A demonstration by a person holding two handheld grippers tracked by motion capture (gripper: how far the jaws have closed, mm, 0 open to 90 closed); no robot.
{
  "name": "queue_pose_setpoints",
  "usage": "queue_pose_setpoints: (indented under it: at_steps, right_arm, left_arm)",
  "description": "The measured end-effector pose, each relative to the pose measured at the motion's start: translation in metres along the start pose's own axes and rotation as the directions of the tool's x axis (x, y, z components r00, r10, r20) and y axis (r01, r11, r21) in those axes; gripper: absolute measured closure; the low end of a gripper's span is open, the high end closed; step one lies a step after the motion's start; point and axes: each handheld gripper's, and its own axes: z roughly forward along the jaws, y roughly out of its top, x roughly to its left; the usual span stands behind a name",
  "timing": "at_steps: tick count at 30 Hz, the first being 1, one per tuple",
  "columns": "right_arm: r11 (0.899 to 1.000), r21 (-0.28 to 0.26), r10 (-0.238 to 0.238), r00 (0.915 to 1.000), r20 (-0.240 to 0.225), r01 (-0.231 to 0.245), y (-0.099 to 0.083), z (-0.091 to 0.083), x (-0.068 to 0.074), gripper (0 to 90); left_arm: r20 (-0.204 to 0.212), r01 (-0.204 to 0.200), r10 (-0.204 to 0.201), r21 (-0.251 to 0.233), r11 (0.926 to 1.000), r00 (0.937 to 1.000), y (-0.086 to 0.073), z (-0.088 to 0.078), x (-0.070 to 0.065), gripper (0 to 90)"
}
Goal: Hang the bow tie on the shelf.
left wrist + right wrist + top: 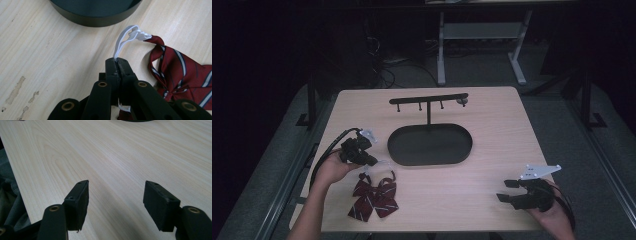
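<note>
The black oval metal tray with its upright T-shaped hook rack stands on the pale wooden table and serves as the landmark. Just off the tray's near-left rim, the left gripper has its jaws pressed together on the thin white elastic loop of a dark red bow tie with navy and white stripes. The loop rises from the jaw tips and runs to the knot of the tie. The bow tie itself lies flat on the wood, near the tray's left end on the person's side. The right gripper rests well to the near right of the tray, its jaws wide apart with bare table between them.
</note>
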Motion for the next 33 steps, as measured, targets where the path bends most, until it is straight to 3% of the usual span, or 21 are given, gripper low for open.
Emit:
queue_pose_setpoints:
  at_steps: [14,33]
  right_arm:
    - [1.000,-0.002,0.003,1.0000,0.001,-0.003,0.000,0.000,0.000,36.8]
    - [1.000,-0.004,-0.005,1.0000,0.002,0.005,0.000,-0.001,0.000,36.8]
  left_arm:
    - [0.014,-0.011,0.011,0.005,0.9999,0.9998,-0.001,-0.010,-0.002,88.4]
    - [0.026,-0.073,0.073,0.018,0.9971,0.9970,0.009,-0.027,-0.012,88.6]
